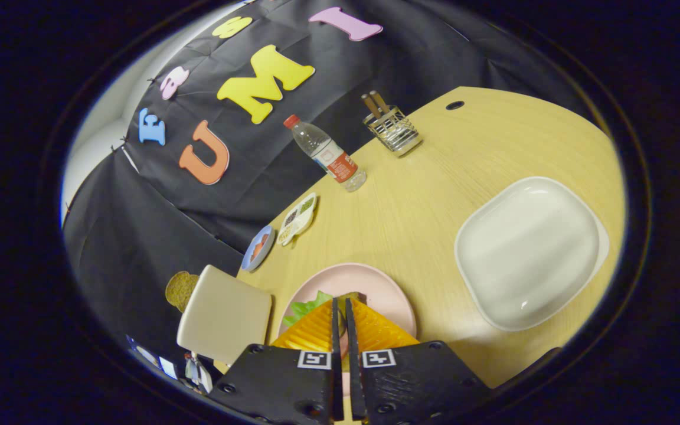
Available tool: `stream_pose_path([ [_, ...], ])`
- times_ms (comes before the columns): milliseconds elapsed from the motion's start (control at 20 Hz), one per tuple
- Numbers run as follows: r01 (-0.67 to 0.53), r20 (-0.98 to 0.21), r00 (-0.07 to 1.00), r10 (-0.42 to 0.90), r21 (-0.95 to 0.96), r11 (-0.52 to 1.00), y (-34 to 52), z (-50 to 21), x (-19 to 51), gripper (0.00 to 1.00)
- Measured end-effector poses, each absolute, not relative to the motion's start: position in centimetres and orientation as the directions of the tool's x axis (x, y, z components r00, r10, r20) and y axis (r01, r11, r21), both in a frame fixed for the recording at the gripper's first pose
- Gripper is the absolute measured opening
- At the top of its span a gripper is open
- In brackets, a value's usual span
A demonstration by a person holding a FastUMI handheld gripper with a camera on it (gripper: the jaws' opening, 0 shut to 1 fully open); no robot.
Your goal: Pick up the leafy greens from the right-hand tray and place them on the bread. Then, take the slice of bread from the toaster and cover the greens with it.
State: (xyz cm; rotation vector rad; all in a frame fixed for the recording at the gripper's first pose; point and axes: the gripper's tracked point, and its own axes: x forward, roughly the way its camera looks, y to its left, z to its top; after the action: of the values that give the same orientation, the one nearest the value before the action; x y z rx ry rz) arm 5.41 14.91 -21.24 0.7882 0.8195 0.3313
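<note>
My gripper (340,304) hangs low over a pink plate (384,283), its orange fingers (310,330) drawn almost together. The leafy greens (307,307) spread out from under the left finger, and the thin gap between the fingers appears to pinch them. A brown piece of bread (356,297) peeks out on the plate just past the fingertips; most of it is hidden by the fingers. A beige toaster (225,316) stands left of the plate, with a brown bread slice (180,289) sticking out of its far end. The white tray (529,251) to the right holds nothing.
Along the far side of the wooden table (422,195) stand a water bottle (328,153) and a wire cutlery holder (393,130). A small blue dish (257,248) and a divided white dish (297,219) lie beyond the toaster by the table's edge.
</note>
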Motion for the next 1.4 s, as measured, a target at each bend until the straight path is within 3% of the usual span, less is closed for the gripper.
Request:
stream_pose_path([
  [150,-0.018,-0.542,0.667,0.511,0.674,0.738,14.4,-21.3,4.8,0.19],
  [200,-0.041,-0.540,0.685,0.489,0.642,0.766,14.0,-20.9,4.6,0.36],
  [400,-0.100,-0.493,0.793,0.359,0.475,0.874,11.4,-17.6,4.6,0.83],
  [500,-0.091,-0.438,0.856,0.275,0.395,0.914,9.9,-15.0,4.9,0.94],
  [700,-0.053,-0.346,0.925,0.156,0.289,0.956,9.0,-9.8,4.7,0.95],
  [1050,-0.035,-0.243,0.966,0.087,0.212,0.977,13.7,-2.2,4.4,0.95],
  [1400,-0.158,-0.167,0.964,0.207,0.264,0.951,26.7,2.9,3.1,0.96],
])
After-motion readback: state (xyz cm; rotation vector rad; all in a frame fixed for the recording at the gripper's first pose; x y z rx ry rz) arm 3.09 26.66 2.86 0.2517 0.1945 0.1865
